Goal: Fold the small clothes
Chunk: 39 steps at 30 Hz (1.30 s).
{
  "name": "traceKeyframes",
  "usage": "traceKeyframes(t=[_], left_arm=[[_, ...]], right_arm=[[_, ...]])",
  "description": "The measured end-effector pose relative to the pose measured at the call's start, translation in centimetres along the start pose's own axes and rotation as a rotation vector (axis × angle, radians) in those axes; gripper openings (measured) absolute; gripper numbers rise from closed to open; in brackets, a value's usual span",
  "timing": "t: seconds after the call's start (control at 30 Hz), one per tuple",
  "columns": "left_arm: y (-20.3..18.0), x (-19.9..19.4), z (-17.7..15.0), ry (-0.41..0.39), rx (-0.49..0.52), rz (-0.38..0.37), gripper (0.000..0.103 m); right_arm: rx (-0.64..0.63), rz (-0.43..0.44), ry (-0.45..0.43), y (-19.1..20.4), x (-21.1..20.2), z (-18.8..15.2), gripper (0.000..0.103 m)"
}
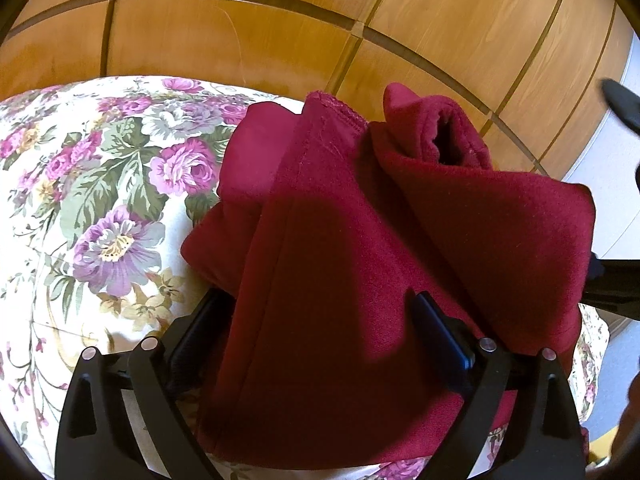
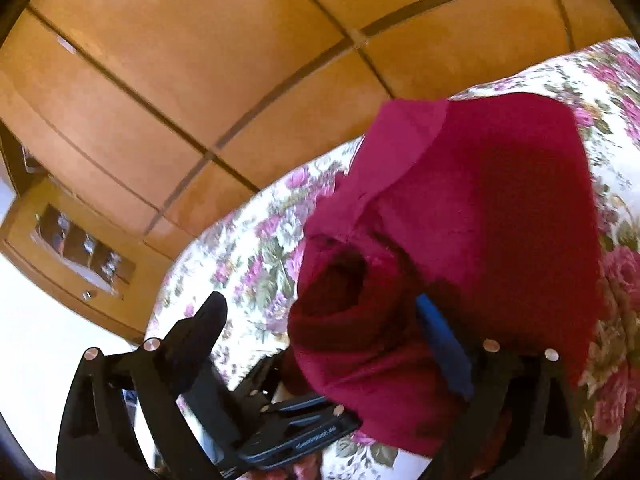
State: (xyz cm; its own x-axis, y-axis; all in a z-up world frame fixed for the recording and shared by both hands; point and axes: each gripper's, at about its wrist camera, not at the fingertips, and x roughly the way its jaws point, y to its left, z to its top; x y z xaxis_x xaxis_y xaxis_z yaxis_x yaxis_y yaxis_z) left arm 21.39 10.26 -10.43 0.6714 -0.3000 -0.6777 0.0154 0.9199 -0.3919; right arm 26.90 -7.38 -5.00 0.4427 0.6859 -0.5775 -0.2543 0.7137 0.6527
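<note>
Wooden panelled cupboards rise behind a bed with a white floral-print bedspread. On it lies a folded dark red fleece garment. Left gripper straddles the fabric, fingers spread apart. Right gripper is likewise spread, garment draped over one finger.

Floral bedspread, white ground, pink and purple roses, green leaves; covers bed. Wooden wardrobe panels behind, orange-brown, dark inlay strips crossing. In right wrist view: wooden cabinet at left with glass-fronted recess; contents blurred. Pale floor below cabinet.
</note>
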Motion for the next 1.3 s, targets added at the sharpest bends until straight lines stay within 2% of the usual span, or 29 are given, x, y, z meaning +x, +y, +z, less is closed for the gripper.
traceKeyframes(t=[0.17,0.27,0.37,0.5,0.57,0.63,0.77,0.8,0.83,0.9,1.0,1.13,1.3], left_arm=[[0.7,-0.4,0.0,-0.013,-0.042,-0.041,0.094],[1.0,-1.1,0.3,-0.008,-0.085,-0.009,0.094],[1.5,-3.0,0.6,-0.041,-0.158,-0.064,0.093],[0.5,-5.3,2.4,-0.077,-0.208,-0.18,0.093],[-0.6,-5.4,3.7,-0.067,-0.218,-0.229,0.093],[-1.9,-4.8,5.3,-0.037,-0.222,-0.262,0.093],[-4.6,-0.1,8.3,0.13,-0.161,-0.176,0.094],[-4.8,1.1,8.6,0.16,-0.16,-0.15,0.086],[-4.8,2.1,8.8,0.18,-0.172,-0.135,0.057],[-4.3,3.5,8.9,0.216,-0.227,-0.135,0.031],[-4.1,3.0,8.7,0.198,-0.297,-0.197,0.022],[-4.1,-1.7,8.6,0.092,-0.248,-0.302,0.02],[-1.9,-4.2,7.0,0.046,-0.214,-0.265,0.02]], right_arm=[[0.121,-0.041,-0.102,-2.6,-4.8,0.9,0.1],[0.19,-0.096,-0.177,-4.6,-7.7,1.0,0.101],[0.29,-0.232,-0.24,-7.8,-10.8,0.5,0.101],[0.359,-0.407,-0.198,-11.5,-12.2,-0.6,0.101],[0.377,-0.485,-0.144,-13.0,-12.2,-1.3,0.101],[0.4,-0.494,-0.104,-13.8,-11.5,-2.1,0.101],[0.413,-0.438,-0.064,-14.4,-10.7,-2.7,0.101],[0.396,-0.431,-0.057,-14.1,-10.1,-2.3,0.101],[0.376,-0.427,-0.05,-13.8,-9.8,-2.2,0.101],[0.338,-0.427,-0.033,-12.9,-8.9,-1.9,0.101],[0.337,-0.435,-0.007,-13.0,-7.4,-1.7,0.101],[0.393,-0.401,-0.016,-13.3,-6.7,-1.4,0.101],[0.332,-0.397,-0.038,-11.8,-6.0,-0.7,0.101]])
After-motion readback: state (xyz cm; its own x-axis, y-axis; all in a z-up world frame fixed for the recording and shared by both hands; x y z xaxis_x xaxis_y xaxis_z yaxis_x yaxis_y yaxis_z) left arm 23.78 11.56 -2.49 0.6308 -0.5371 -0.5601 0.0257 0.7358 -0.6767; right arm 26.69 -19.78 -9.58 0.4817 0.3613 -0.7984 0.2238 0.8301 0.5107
